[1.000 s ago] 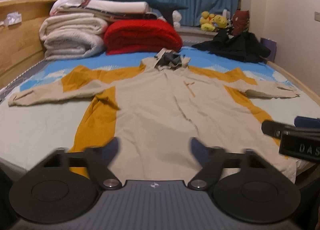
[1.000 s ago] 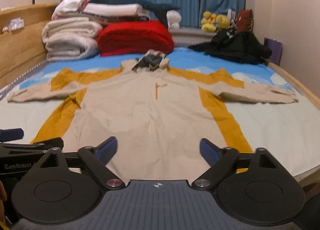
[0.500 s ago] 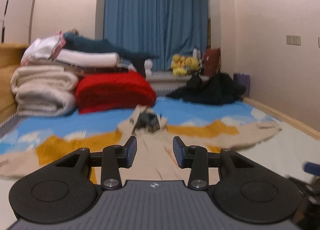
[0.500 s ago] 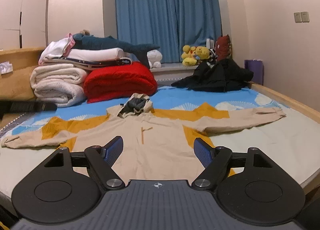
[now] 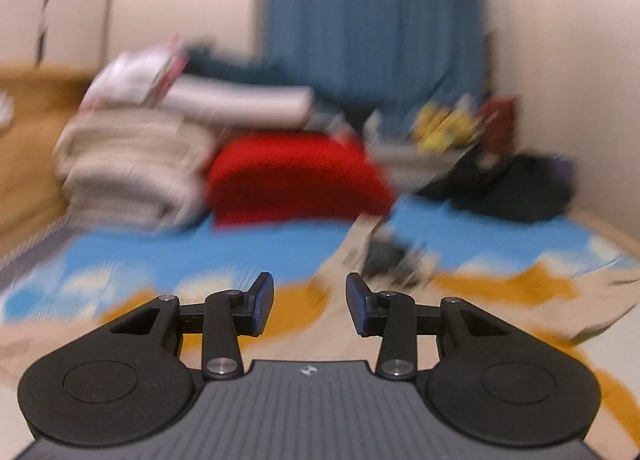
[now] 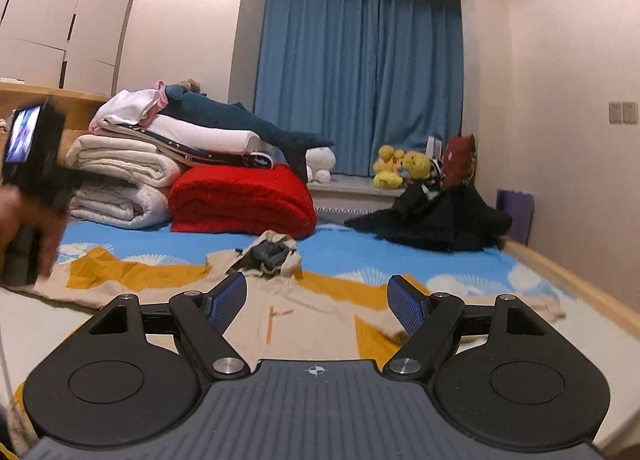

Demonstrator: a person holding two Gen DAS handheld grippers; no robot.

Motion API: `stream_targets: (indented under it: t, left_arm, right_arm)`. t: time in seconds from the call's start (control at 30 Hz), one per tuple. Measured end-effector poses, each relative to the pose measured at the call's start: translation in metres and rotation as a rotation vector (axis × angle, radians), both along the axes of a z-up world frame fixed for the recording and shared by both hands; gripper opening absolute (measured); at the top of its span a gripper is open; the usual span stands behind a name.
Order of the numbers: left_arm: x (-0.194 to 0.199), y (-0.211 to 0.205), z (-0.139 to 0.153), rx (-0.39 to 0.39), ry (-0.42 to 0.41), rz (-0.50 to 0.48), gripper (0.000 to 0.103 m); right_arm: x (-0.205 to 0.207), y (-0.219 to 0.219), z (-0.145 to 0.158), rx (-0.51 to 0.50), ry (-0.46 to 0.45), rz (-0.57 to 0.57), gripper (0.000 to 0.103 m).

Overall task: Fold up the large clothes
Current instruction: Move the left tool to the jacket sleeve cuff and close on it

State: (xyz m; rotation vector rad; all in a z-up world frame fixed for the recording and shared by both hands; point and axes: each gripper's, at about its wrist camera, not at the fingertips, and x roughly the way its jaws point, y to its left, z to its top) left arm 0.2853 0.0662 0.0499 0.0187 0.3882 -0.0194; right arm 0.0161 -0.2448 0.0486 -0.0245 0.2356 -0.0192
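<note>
A large beige garment with mustard panels [image 6: 308, 320] lies spread flat on the bed, sleeves out to both sides and its grey-lined hood [image 6: 272, 252] toward the far end. My right gripper [image 6: 317, 292] hovers over the chest area, open, with nothing between its fingers. The left wrist view is smeared by motion. In it the garment [image 5: 500, 300] runs across the lower half, and my left gripper [image 5: 310, 296] stands above it, jaws part-way apart with only air between them. In the right wrist view a hand [image 6: 24, 228] holds the left unit's body [image 6: 32, 156] at the left edge.
Folded white quilts [image 6: 120, 176] and a red blanket [image 6: 240, 200] are stacked at the far left of the bed. A black clothing heap [image 6: 432, 220] lies far right, with plush toys [image 6: 400, 170] on the sill behind. A wooden rail [image 6: 568, 276] edges the bed's right side.
Both views have tilted up from the garment toward the room. My left gripper's jaws narrowed and it swept fast to the left, blurring its view. The right gripper rose a little, jaws unchanged.
</note>
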Motion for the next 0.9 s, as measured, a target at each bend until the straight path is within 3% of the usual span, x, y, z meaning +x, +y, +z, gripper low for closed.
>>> stream_targets:
  t: [0.17,0.3,0.5,0.63,0.73,0.9]
  left_arm:
    - [0.03,0.025,-0.022,-0.055,0.065,0.022,0.042]
    - [0.039,0.048,-0.034,-0.051,0.086,0.059,0.042]
    - [0.051,0.092,-0.055,-0.091,0.15,0.145,0.042]
    - [0.065,0.133,-0.068,-0.16,0.217,0.225,0.042]
    - [0.074,0.167,-0.079,-0.205,0.255,0.298,0.042]
    - [0.084,0.225,-0.099,-0.27,0.31,0.426,0.043]
  right_arm:
    - [0.066,-0.004,0.015,0.053,0.005,0.017,0.078]
    - [0.128,0.004,0.028,0.076,-0.02,0.034,0.064]
    - [0.207,0.015,0.046,0.119,-0.064,0.104,0.054]
    - [0.234,0.02,0.029,0.141,-0.086,0.16,0.052]
    - [0.25,0.026,0.009,0.146,0.014,0.186,0.047]
    - [0.263,0.036,-0.002,0.115,0.038,0.224,0.047]
